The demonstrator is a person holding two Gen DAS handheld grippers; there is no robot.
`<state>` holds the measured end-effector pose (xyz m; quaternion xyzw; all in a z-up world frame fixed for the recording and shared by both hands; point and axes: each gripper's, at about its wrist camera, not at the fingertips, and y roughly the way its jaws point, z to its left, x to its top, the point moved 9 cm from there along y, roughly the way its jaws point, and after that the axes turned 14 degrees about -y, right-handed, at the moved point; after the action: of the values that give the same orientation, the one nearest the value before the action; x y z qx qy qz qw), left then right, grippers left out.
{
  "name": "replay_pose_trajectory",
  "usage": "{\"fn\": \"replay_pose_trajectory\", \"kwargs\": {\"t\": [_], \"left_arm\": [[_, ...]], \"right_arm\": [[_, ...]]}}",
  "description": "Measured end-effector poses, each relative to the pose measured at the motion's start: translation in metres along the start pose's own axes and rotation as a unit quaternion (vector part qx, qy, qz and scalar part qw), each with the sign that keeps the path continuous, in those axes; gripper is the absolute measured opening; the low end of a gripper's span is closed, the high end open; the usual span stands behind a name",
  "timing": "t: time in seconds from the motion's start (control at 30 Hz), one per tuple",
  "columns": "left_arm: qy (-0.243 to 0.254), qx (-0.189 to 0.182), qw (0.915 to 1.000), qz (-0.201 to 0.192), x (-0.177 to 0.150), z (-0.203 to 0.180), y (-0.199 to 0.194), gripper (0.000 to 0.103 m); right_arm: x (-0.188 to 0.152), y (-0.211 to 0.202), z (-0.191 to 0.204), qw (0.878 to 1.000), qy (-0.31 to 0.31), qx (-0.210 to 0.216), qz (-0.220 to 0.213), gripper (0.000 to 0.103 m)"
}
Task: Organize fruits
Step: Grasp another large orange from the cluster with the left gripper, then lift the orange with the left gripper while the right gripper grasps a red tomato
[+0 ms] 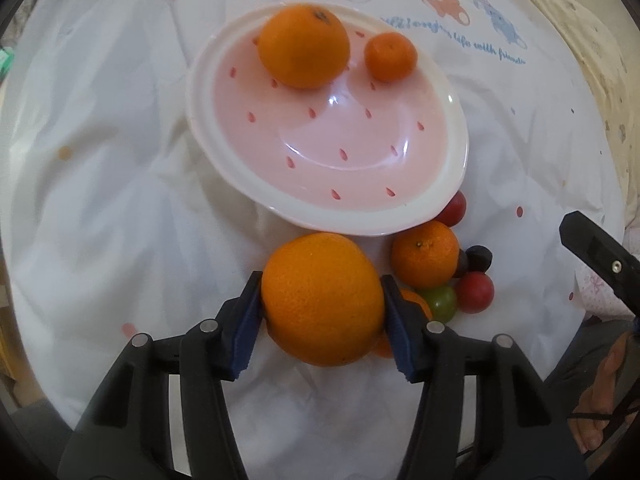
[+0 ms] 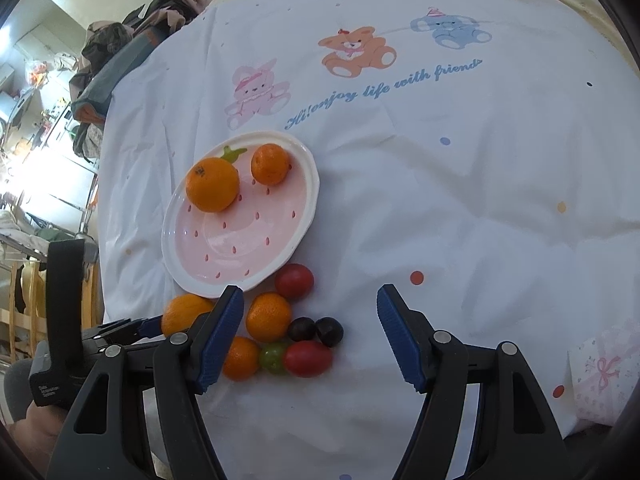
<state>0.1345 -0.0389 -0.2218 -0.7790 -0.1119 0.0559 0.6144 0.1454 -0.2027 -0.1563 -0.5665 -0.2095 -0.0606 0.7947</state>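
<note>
My left gripper is shut on a large orange, just before the near rim of the pink strawberry plate. The plate holds a big orange and a small mandarin. Right of the held orange lie a mandarin, a green grape, two red tomatoes and dark grapes. My right gripper is open and empty, above the cloth right of the fruit pile. The plate and the left gripper also show in the right wrist view.
A white cloth with printed bears covers the table. A pink gift box sits at the near right edge. Clothes and furniture lie beyond the table's left side.
</note>
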Motion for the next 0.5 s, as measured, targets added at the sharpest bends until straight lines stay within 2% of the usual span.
{"fn": "replay_pose_trajectory", "kwargs": {"t": [0.13,0.33,0.5], "left_arm": [[-0.001,-0.016,0.9997,-0.020,-0.001,0.005,-0.027,0.052],[0.030,0.000,0.9957,-0.087,-0.004,0.022,-0.074,0.052],[0.030,0.001,0.9933,-0.111,-0.009,0.031,-0.090,0.051]], "right_arm": [[0.001,-0.004,-0.004,1.000,0.009,-0.001,-0.007,0.072],[0.000,-0.005,-0.008,1.000,0.019,-0.002,-0.009,0.072],[-0.004,-0.006,-0.009,1.000,0.027,0.003,-0.007,0.072]]}}
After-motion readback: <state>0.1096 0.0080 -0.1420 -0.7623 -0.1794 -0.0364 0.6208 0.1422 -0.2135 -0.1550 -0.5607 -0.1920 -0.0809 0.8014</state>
